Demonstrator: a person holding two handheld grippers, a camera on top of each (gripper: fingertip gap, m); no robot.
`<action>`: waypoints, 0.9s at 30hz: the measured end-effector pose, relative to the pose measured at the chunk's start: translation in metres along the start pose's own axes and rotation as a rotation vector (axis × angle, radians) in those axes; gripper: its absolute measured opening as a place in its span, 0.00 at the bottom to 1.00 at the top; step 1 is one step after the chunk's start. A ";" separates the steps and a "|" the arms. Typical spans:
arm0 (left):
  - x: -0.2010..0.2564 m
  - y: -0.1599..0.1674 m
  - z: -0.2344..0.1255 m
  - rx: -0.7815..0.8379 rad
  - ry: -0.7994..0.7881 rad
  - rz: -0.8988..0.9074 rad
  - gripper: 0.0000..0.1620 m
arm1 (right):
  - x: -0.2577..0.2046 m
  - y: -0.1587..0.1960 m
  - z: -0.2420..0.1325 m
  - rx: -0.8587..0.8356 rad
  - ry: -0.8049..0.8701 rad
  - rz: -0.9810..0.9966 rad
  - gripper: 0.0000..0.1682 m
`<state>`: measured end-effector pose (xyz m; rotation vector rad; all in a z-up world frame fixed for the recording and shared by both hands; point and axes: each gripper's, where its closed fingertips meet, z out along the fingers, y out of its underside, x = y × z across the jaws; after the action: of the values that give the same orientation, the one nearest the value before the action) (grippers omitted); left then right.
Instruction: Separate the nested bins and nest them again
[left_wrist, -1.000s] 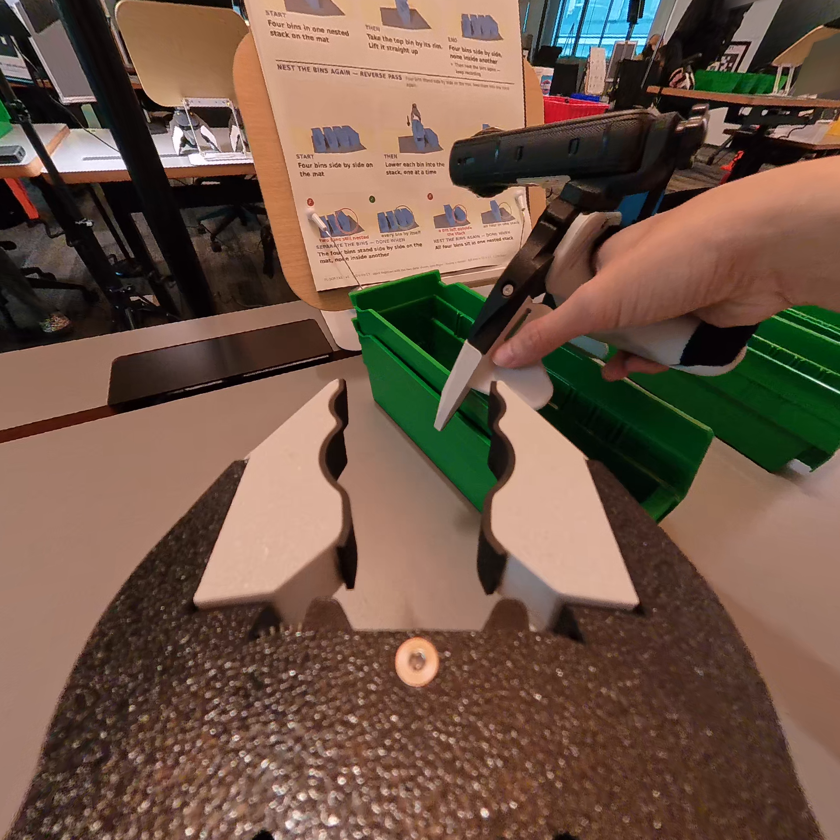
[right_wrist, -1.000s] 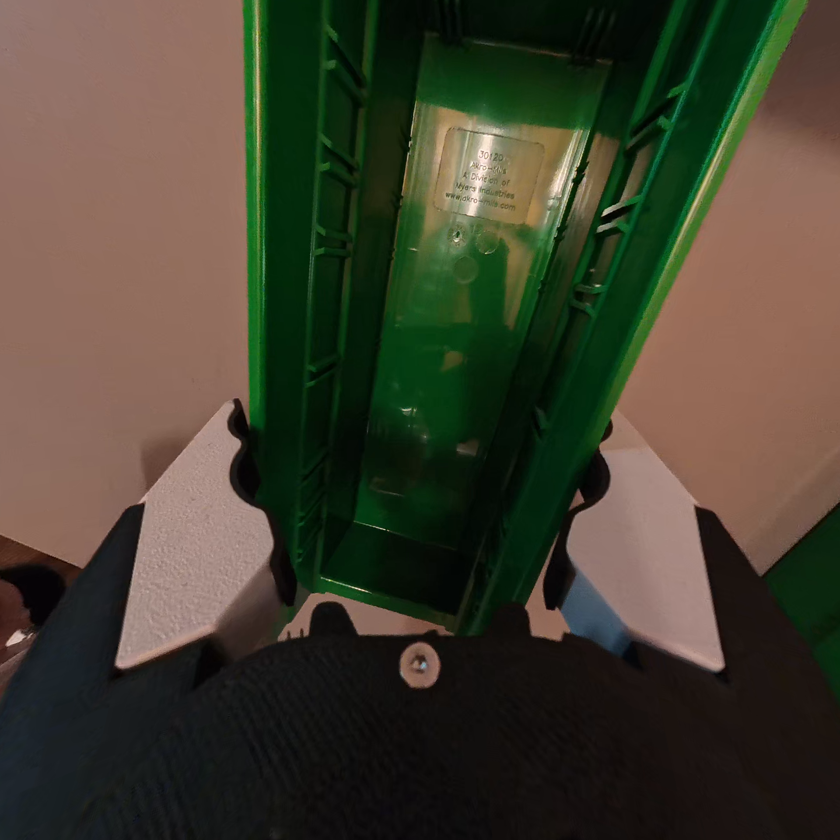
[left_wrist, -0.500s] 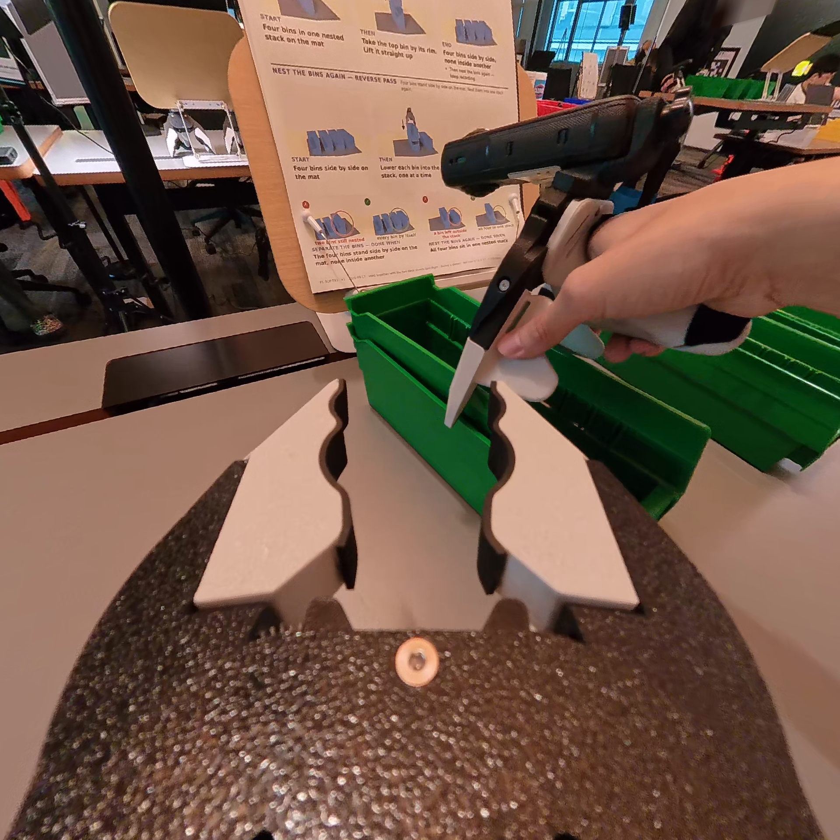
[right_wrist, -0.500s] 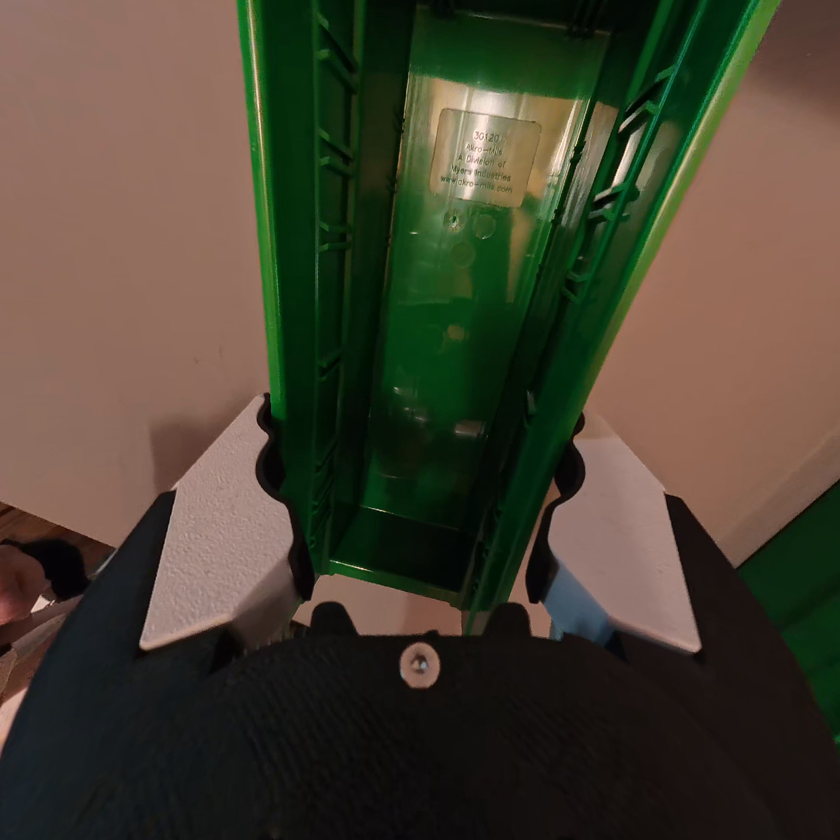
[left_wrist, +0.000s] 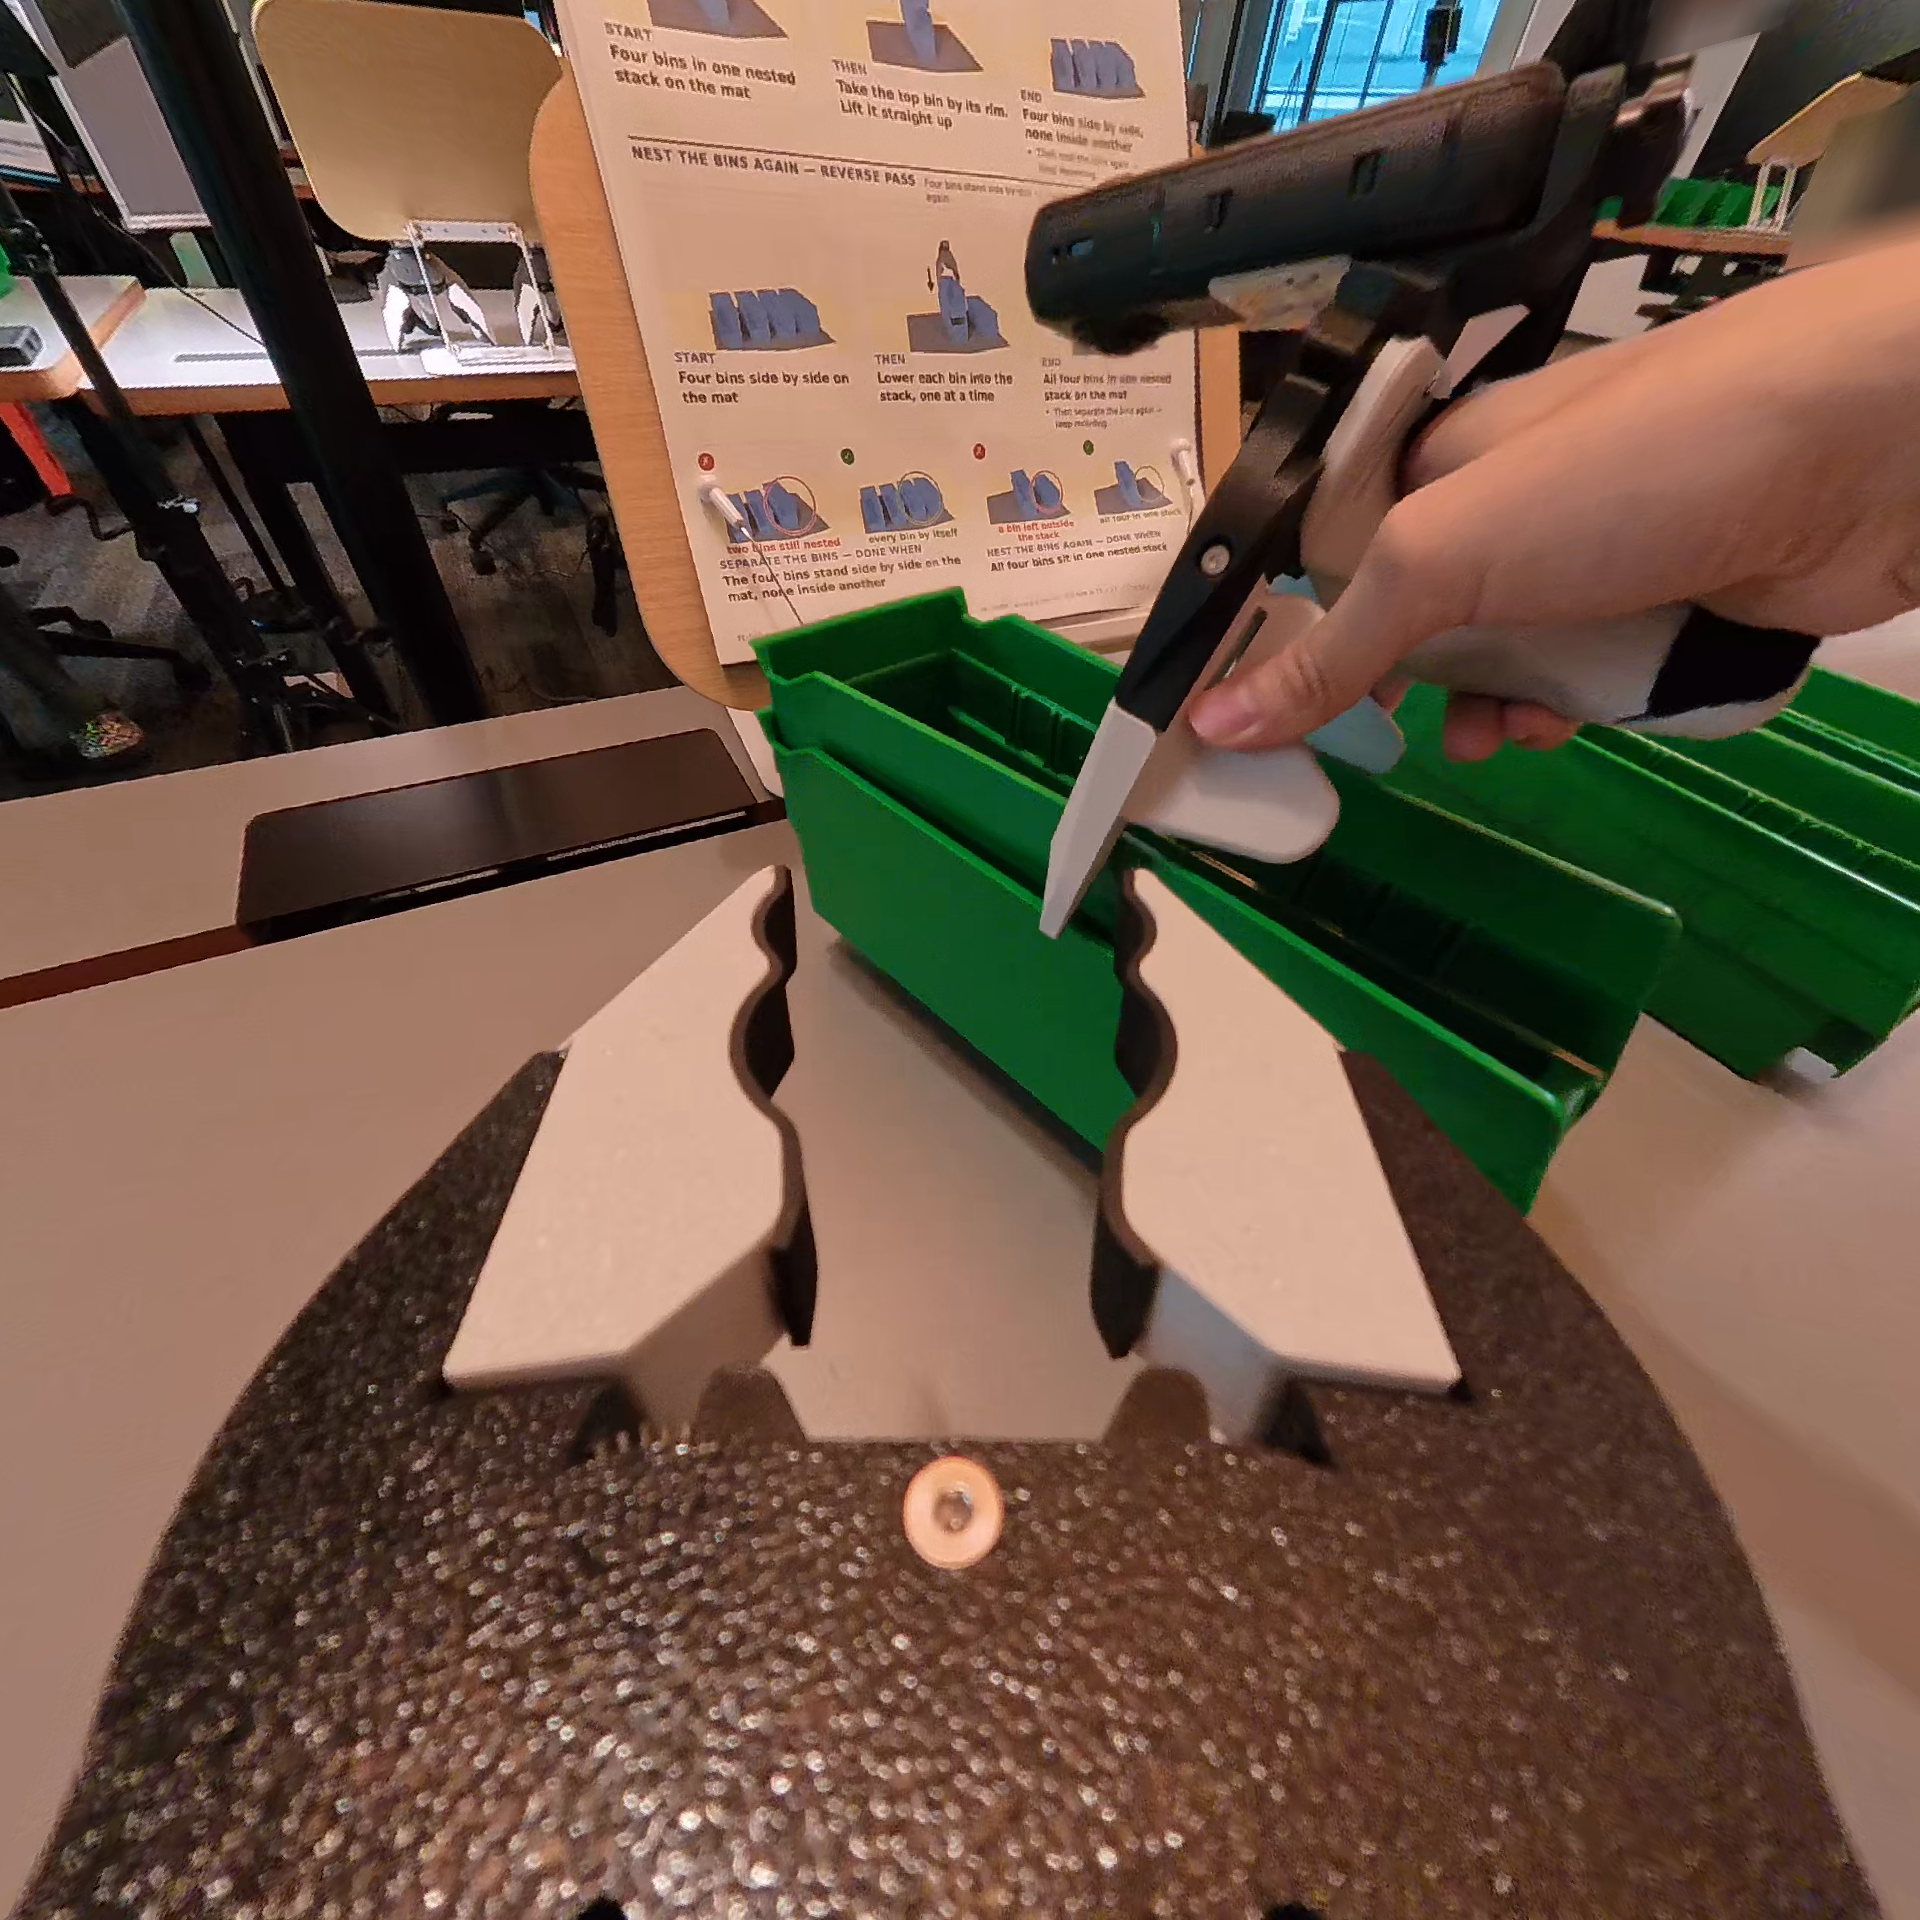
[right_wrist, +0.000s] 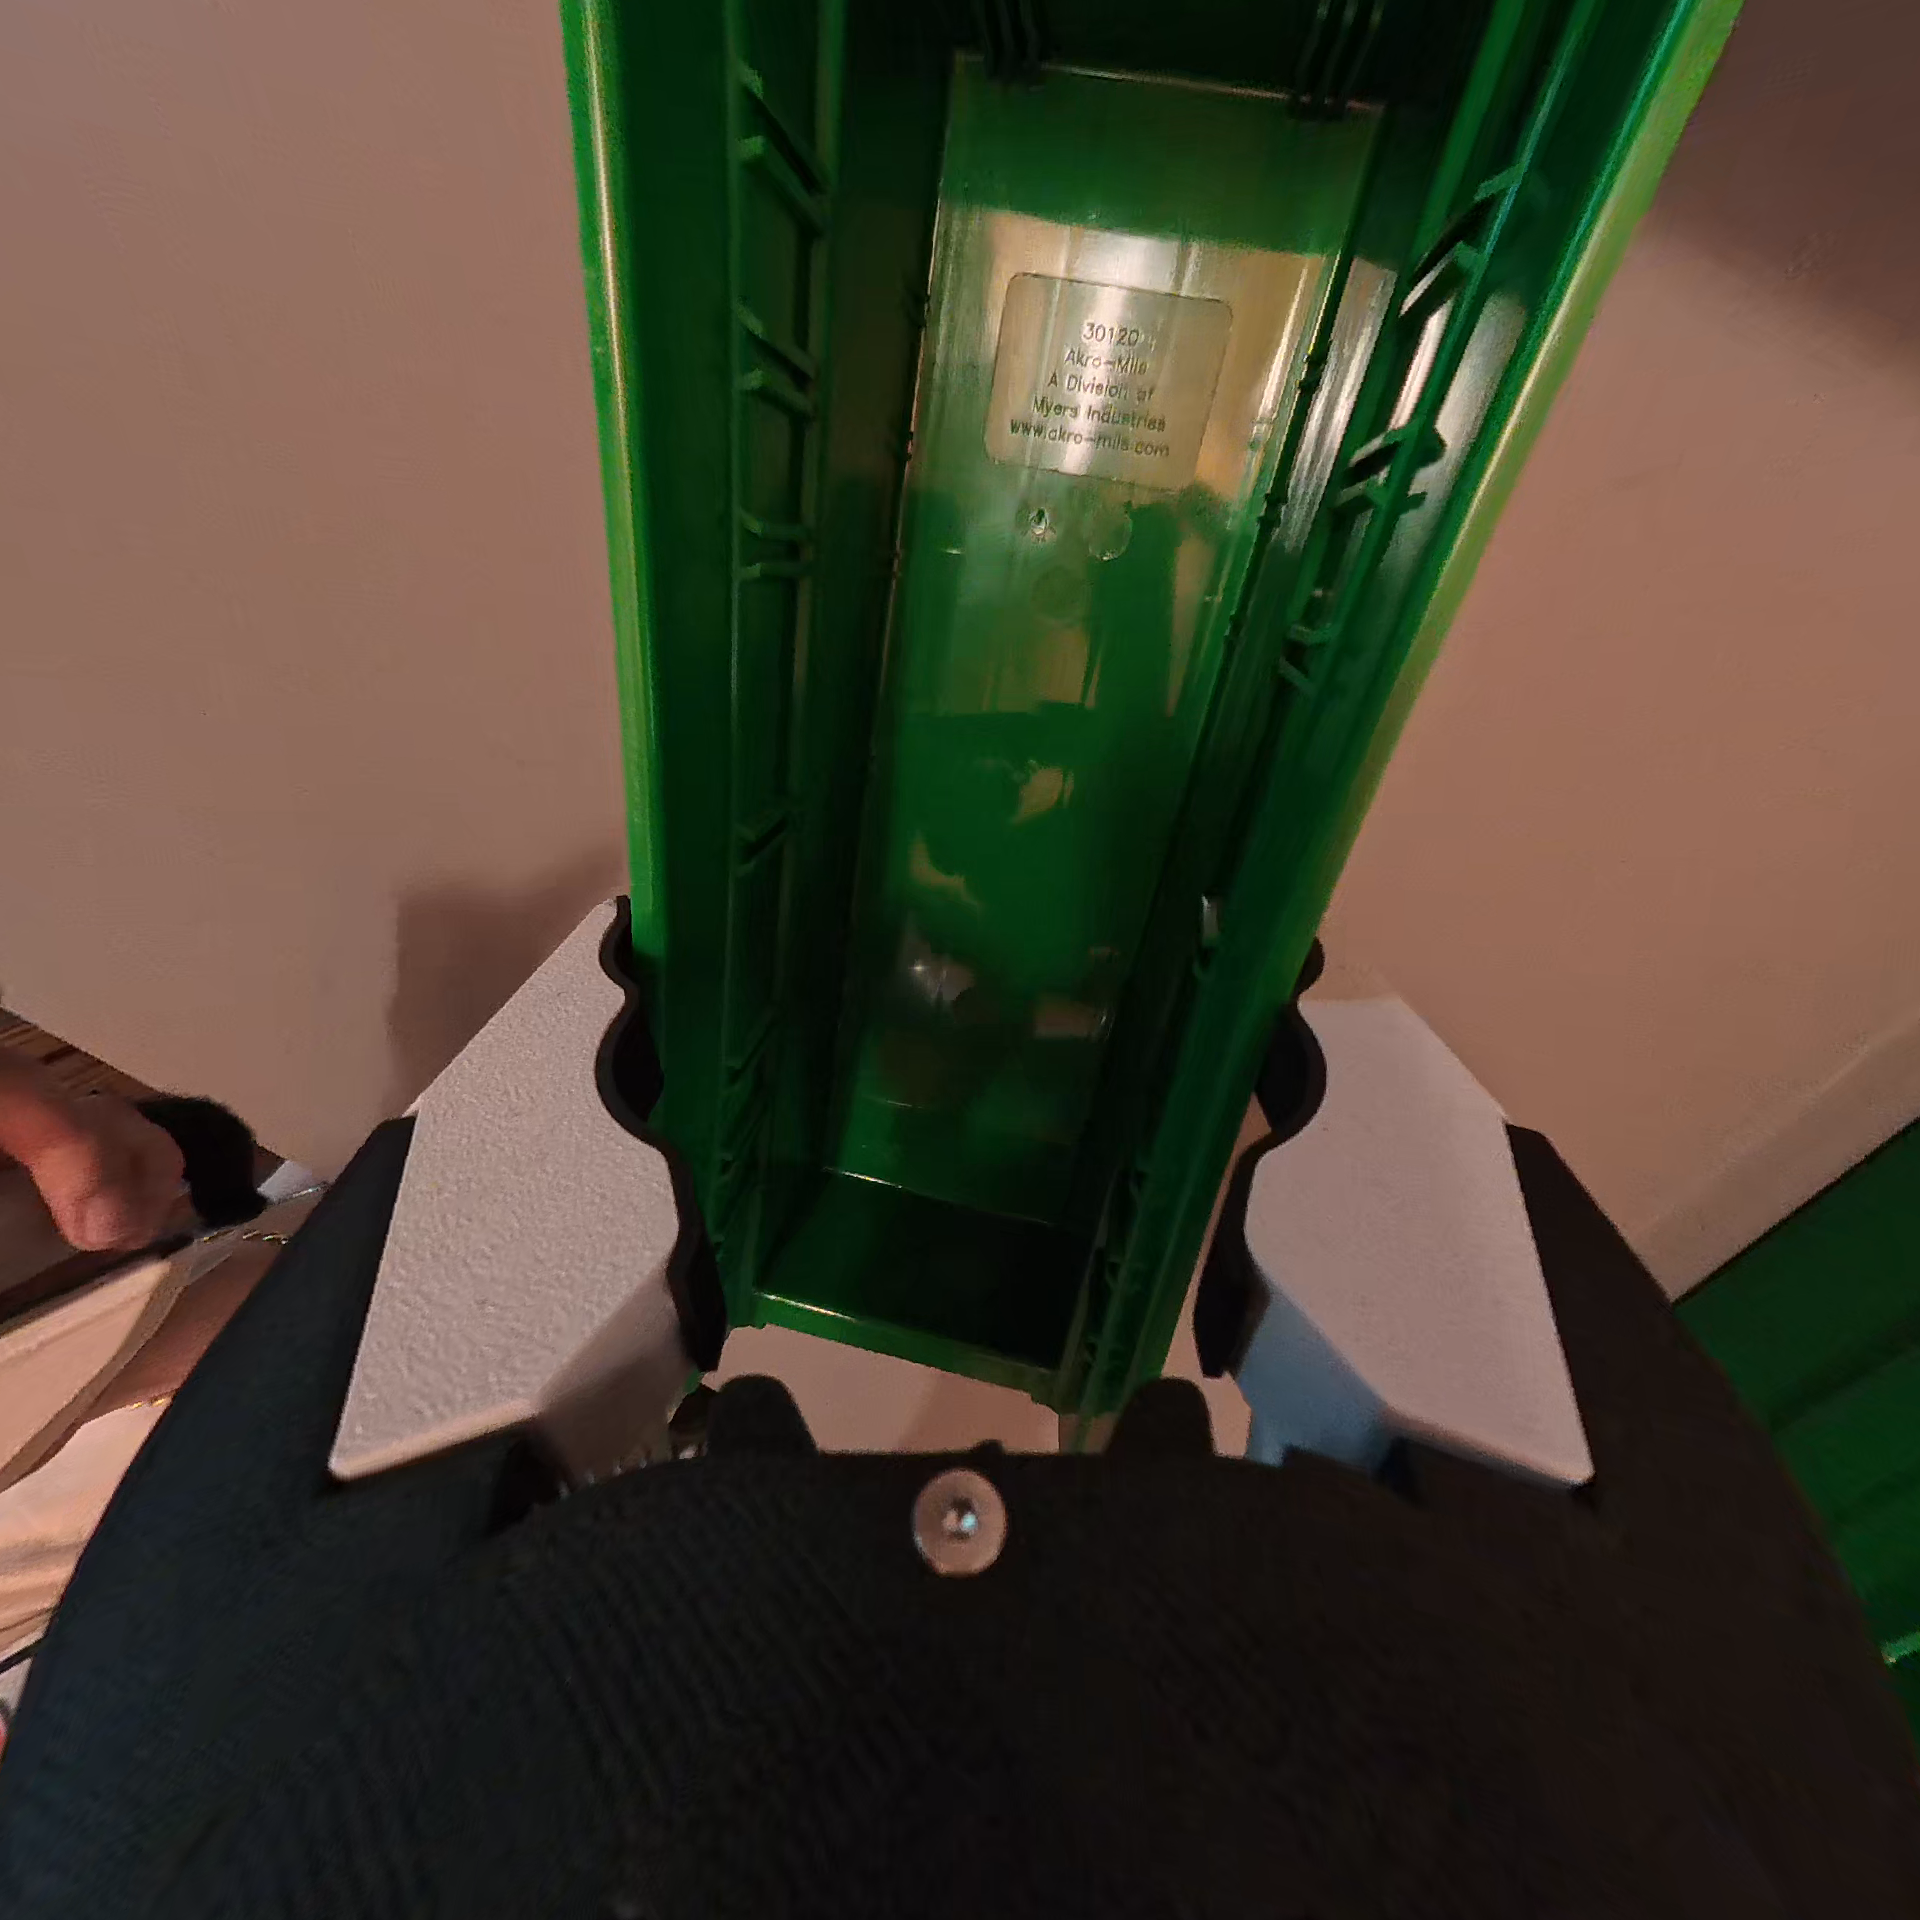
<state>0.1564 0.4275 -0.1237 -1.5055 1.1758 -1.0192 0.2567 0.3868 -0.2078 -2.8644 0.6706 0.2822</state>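
Left wrist view: two grippers, the left gripper (left_wrist: 951, 1039) at lower centre and the right gripper (left_wrist: 1143, 862) at right of centre, each with two white fingers. One hand (left_wrist: 1610, 540) at the right edge. At centre, one stack of bins (left_wrist: 935, 935) showing two green rims, so two bins; more green bins (left_wrist: 1766, 883) at far right, number unclear. One printed sheet (left_wrist: 894, 312) at top centre, two tan boards (left_wrist: 405, 104), one black pad (left_wrist: 488, 831) at left.

Right wrist view: one green bin (right_wrist: 1039, 727) at centre, one fingertip (right_wrist: 73, 1174) at lower left.
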 end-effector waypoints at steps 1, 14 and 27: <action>0.000 0.000 0.000 -0.002 -0.001 0.000 0.37 | -0.001 -0.001 -0.003 0.008 -0.005 -0.009 0.71; 0.009 0.008 0.007 -0.036 0.021 -0.003 0.37 | 0.005 0.014 0.012 -0.055 0.010 -0.007 0.73; 0.015 0.005 0.008 -0.030 0.012 0.026 0.38 | 0.004 0.017 0.010 -0.022 -0.035 -0.032 0.72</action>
<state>0.1661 0.4142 -0.1295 -1.5061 1.2207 -0.9982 0.2511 0.3722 -0.2210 -2.8811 0.6189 0.3365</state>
